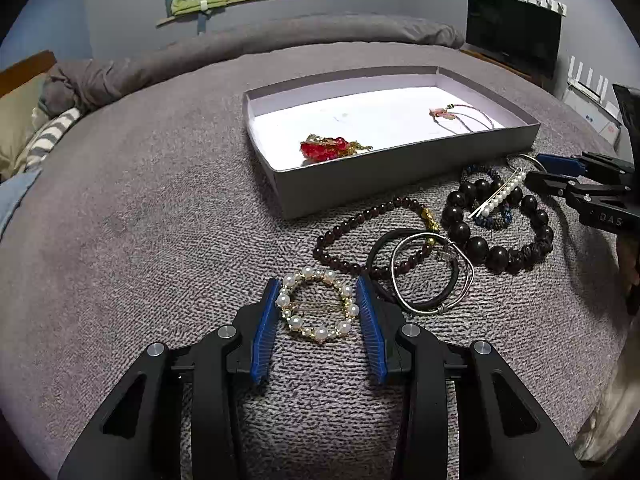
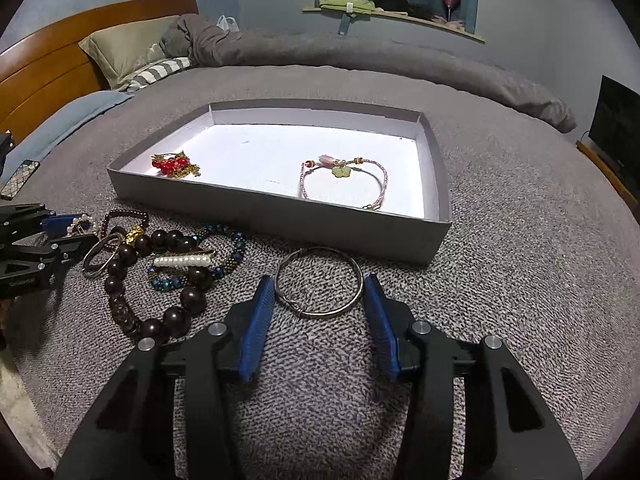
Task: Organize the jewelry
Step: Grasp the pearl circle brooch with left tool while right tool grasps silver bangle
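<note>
A grey box (image 1: 400,172) with a white floor lies on the bed, also in the right wrist view (image 2: 280,216). It holds a red bead piece (image 1: 326,148) (image 2: 172,165) and a pink cord bracelet (image 1: 460,116) (image 2: 344,180). My left gripper (image 1: 318,292) is open, its blue pads on either side of a pearl ring bracelet (image 1: 318,306) lying on the blanket. My right gripper (image 2: 318,290) is open around a thin metal bangle (image 2: 320,282). A pile of dark bead bracelets (image 1: 500,232) (image 2: 160,280) and a pearl hair clip (image 2: 184,261) lies between them.
A grey knit blanket (image 1: 160,240) covers the bed. Pillows (image 2: 128,52) and a wooden headboard (image 2: 48,64) are at the left. A phone (image 2: 20,178) lies at the left edge. A dark screen (image 1: 514,32) stands at the right.
</note>
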Demonstrator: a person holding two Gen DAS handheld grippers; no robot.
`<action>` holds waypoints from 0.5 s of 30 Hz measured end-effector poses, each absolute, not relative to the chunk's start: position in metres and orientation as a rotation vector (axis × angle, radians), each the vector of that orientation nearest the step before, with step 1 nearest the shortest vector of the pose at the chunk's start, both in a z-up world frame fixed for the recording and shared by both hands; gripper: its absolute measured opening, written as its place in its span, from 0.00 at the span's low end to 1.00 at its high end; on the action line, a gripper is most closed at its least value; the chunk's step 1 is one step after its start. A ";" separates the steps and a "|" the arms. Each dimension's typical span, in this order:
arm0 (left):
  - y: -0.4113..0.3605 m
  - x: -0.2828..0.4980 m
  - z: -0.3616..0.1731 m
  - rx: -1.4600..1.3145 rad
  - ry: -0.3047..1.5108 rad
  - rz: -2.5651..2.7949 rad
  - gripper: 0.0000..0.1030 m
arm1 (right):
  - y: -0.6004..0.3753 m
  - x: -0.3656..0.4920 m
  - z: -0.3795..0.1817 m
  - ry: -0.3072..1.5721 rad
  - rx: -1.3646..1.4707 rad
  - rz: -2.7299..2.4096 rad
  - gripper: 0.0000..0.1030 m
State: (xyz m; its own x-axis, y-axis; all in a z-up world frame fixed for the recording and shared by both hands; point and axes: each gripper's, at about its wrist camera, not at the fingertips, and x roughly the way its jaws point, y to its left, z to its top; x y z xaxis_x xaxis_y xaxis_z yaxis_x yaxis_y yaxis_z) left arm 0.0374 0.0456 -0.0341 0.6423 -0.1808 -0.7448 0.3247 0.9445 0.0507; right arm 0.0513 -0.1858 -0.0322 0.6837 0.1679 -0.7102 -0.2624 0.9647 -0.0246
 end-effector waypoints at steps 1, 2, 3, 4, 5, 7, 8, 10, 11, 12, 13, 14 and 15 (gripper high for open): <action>0.045 0.037 -0.034 0.192 0.827 -0.291 0.40 | -0.185 0.051 -0.032 0.789 -0.135 0.240 0.45; 0.044 0.037 -0.035 0.200 0.829 -0.293 0.40 | -0.186 0.050 -0.032 0.793 -0.142 0.240 0.45; 0.044 0.036 -0.036 0.207 0.828 -0.292 0.40 | -0.186 0.049 -0.032 0.798 -0.146 0.242 0.45; 0.044 0.036 -0.036 0.203 0.828 -0.292 0.40 | -0.186 0.049 -0.032 0.803 -0.146 0.244 0.45; 0.045 0.037 -0.036 0.200 0.830 -0.293 0.41 | -0.187 0.050 -0.033 0.807 -0.140 0.245 0.45; 0.046 0.038 -0.037 0.188 0.835 -0.290 0.51 | -0.187 0.053 -0.036 0.816 -0.139 0.244 0.45; 0.046 0.039 -0.038 0.188 0.836 -0.287 0.52 | -0.185 0.053 -0.037 0.815 -0.144 0.241 0.45; 0.045 0.041 -0.039 0.186 0.841 -0.290 0.52 | -0.183 0.055 -0.038 0.811 -0.156 0.237 0.45; 0.045 0.041 -0.039 0.184 0.844 -0.292 0.52 | -0.182 0.056 -0.038 0.810 -0.157 0.235 0.47; 0.045 0.042 -0.040 0.181 0.848 -0.293 0.52 | -0.181 0.058 -0.039 0.810 -0.159 0.234 0.47; 0.046 0.042 -0.040 0.177 0.851 -0.294 0.51 | -0.179 0.059 -0.040 0.809 -0.164 0.232 0.47; 0.046 0.043 -0.039 0.173 0.853 -0.297 0.50 | -0.179 0.060 -0.040 0.808 -0.164 0.233 0.47; 0.045 0.043 -0.039 0.169 0.857 -0.307 0.46 | -0.180 0.061 -0.039 0.808 -0.159 0.234 0.46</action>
